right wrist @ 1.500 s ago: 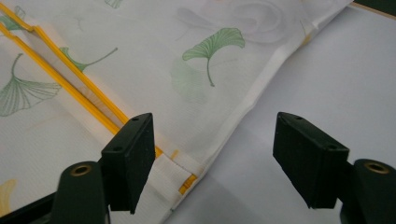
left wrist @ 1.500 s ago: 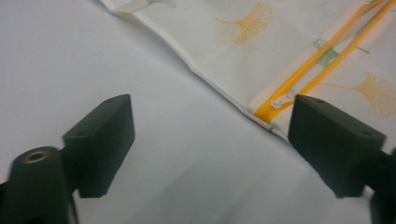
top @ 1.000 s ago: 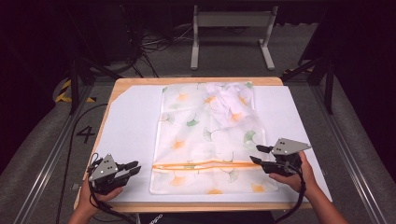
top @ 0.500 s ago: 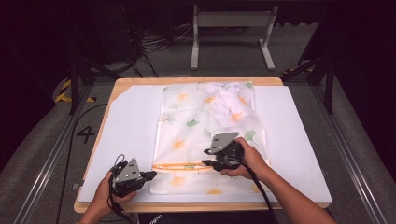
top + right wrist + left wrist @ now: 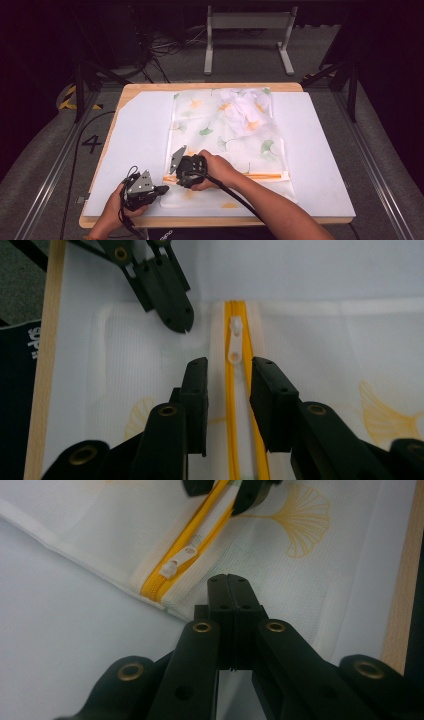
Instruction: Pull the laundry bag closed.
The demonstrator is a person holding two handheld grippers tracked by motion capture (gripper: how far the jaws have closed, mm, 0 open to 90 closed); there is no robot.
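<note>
Jaws first: the left gripper (image 5: 231,582) has its two black jaws pressed together tip to tip, pinching the white fabric at the near-left corner of the bag; the right gripper (image 5: 227,371) has its jaws parted a little, one on each side of the yellow zipper, holding nothing.

A wooden table (image 5: 125,95) carries a large white sheet (image 5: 140,130) that covers most of its top. On the sheet lies a see-through white bag (image 5: 235,135) printed with green and orange leaves, reaching from the far edge to near the front edge, left of the middle. Something white is bunched inside it at the far end.

A yellow zipper (image 5: 260,175) runs across the bag's near end, parallel to the front edge. The left hand (image 5: 112,207) is at the front-left corner, the right hand (image 5: 217,167) over the zipper's left end.

The white zipper pull (image 5: 235,340) lies flat on the zipper, just beyond the right gripper's tips, apart from both grippers.
</note>
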